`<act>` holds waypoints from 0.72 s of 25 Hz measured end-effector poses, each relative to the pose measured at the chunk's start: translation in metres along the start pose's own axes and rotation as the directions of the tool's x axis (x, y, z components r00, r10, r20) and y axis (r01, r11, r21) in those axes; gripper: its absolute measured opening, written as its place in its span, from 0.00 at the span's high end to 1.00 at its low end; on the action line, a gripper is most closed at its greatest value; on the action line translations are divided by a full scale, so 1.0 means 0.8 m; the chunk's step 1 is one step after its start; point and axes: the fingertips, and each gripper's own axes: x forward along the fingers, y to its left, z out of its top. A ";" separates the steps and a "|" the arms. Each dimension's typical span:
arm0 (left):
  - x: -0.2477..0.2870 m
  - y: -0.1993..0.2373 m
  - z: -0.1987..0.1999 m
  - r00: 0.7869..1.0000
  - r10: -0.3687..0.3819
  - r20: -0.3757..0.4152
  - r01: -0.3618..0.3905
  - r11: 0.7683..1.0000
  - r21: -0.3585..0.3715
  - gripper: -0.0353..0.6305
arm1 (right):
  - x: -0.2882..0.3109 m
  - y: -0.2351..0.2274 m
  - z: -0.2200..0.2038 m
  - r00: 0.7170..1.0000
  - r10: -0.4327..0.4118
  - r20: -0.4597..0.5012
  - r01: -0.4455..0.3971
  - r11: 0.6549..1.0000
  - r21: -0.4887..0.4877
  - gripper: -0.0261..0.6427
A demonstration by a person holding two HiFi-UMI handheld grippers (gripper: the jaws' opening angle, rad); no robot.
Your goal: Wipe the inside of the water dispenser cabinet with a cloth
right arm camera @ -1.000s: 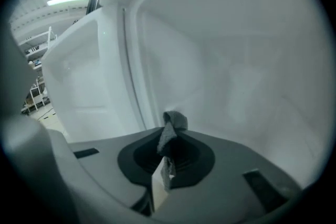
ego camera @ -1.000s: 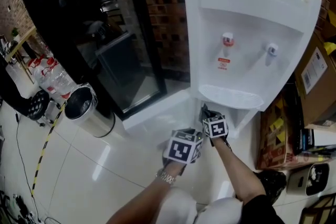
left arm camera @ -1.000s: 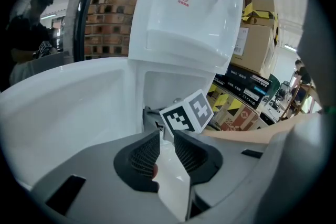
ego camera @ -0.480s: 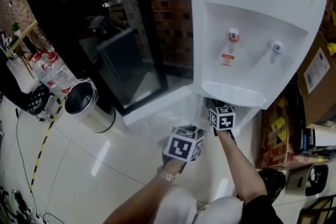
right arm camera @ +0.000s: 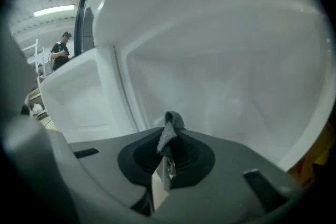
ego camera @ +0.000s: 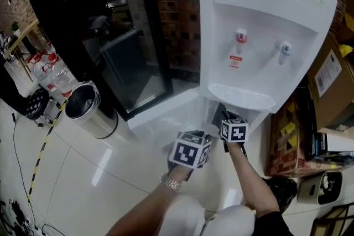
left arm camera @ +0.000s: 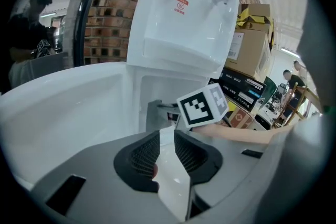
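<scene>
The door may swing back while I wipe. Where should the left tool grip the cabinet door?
Probably its free outer edge: the cabinet door stands swung wide open to the left, a flat panel, so come from the left with jaws straddling that edge.

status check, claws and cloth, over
left claw open, empty, beside the open door. right claw shut on grey cloth, inside the cabinet. nothing seen in the way.
</scene>
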 end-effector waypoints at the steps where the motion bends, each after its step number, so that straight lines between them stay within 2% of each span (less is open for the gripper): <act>1: 0.000 -0.001 0.001 1.000 -0.002 0.002 0.002 1.000 -0.001 0.81 | -0.019 -0.013 0.017 0.998 -0.043 0.050 0.043 0.999 0.007 0.94; 5: 0.005 -0.014 0.003 1.000 -0.019 0.006 0.019 1.000 0.004 0.81 | -0.093 -0.055 0.065 0.954 -0.224 0.199 0.224 0.974 0.026 0.94; 10: 0.008 -0.034 0.005 0.999 -0.051 0.006 0.051 0.998 0.024 0.81 | -0.132 -0.098 0.070 0.898 -0.365 0.247 0.370 0.929 0.026 0.94; 13: 0.007 -0.037 0.006 0.998 -0.056 0.007 0.056 0.998 0.032 0.81 | -0.129 -0.124 0.048 0.887 -0.417 0.199 0.421 0.907 0.025 0.94; 18: 0.002 -0.037 0.006 0.998 -0.057 0.010 0.057 0.998 0.025 0.81 | -0.097 -0.137 -0.026 0.919 -0.394 0.024 0.394 0.919 0.013 0.94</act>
